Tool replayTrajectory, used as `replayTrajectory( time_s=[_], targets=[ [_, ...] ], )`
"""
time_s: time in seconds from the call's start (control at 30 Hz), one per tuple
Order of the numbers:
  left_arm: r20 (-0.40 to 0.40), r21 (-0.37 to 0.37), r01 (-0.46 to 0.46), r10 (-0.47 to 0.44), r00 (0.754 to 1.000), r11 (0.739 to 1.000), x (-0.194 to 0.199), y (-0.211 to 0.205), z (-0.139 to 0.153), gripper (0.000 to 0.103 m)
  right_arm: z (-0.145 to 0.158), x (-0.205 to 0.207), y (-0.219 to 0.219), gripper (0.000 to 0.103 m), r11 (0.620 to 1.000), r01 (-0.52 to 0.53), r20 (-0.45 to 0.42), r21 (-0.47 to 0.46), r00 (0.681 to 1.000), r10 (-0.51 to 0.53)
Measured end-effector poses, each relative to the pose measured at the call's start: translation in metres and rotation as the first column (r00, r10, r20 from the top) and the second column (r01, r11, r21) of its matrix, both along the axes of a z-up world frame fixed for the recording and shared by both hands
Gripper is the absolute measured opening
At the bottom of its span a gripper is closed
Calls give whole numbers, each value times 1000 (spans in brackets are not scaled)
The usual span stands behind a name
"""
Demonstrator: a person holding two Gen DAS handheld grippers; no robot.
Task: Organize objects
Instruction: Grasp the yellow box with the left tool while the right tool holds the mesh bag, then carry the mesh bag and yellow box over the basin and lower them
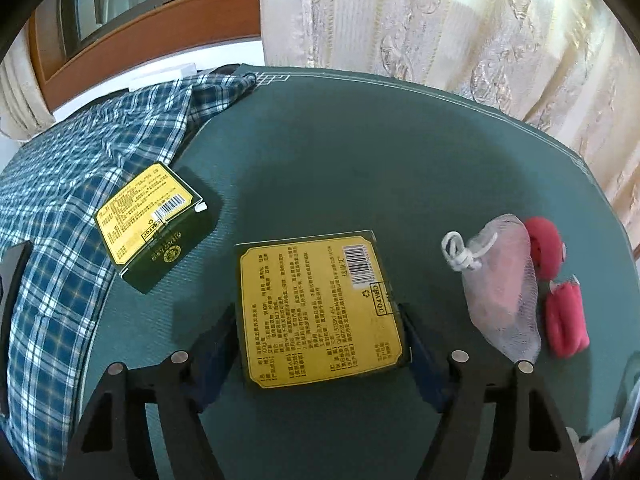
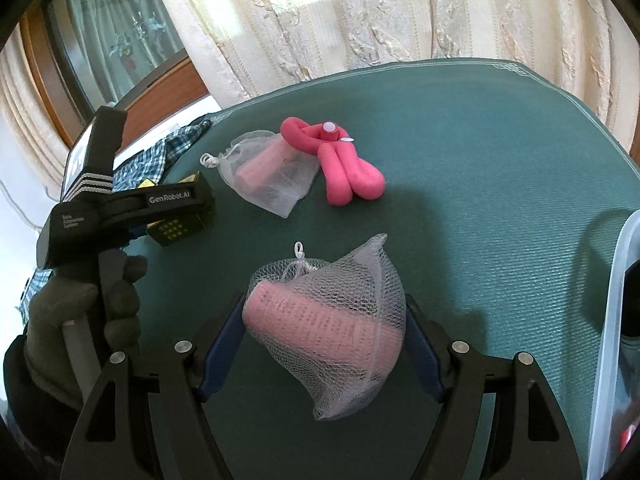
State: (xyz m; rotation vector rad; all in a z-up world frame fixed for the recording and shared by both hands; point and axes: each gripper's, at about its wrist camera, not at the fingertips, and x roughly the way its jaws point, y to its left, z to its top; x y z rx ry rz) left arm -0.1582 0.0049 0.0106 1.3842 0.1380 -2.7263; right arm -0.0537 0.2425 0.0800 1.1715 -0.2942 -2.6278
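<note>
The left hand-held gripper (image 1: pixel 320 320) has a flat dark-green box (image 1: pixel 320 310) between its fingers, yellow label up. The blue pads sit against the box's two side edges, so I judge it clamped, though how firmly is hard to tell. The box looks like stiff card, light and smooth-sided. Gripping across those narrow edges near the middle seems right, since a hold near a corner could let it pivot.

The label carries dense Chinese print, a barcode and a boxed mark reading roughly "CHATOC"; the small print is too fine to read. A second, smaller box (image 1: pixel 154 226) of the same design lies ahead and to the left of this gripper, partly on a blue checked cloth (image 1: pixel 72 184).

The right hand-held gripper (image 2: pixel 324 338) is clamped on a white mesh bag (image 2: pixel 326 320) holding a pink cylinder, raised above the green counter (image 2: pixel 480 168). The net is soft and slack and will sag; the stiff pink body inside is what takes the squeeze.

Ahead of it lie another mesh pouch (image 2: pixel 268 174) and a pink foam twist (image 2: pixel 336 160). A clear bin (image 2: pixel 618 320) stands to its right. To its left, the other gripper's body reads "GenRobot.AI".
</note>
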Motion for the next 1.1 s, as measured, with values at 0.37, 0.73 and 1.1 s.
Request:
replayTrajectory(
  time_s=[0.37, 0.73, 1.1],
  targets=[
    [-54, -6, 38, -38, 998, 999, 35, 5, 16, 77, 7, 9, 1, 75, 1000, -6, -16, -26, 1000, 5],
    [-83, 7, 141, -140, 987, 990, 65, 34, 33, 78, 20, 36, 15, 75, 999, 29, -43, -28, 999, -30],
    [-119, -8, 254, -253, 960, 967, 91, 80, 53, 78, 42, 70, 55, 75, 993, 105, -118, -51, 987, -110]
  ],
)
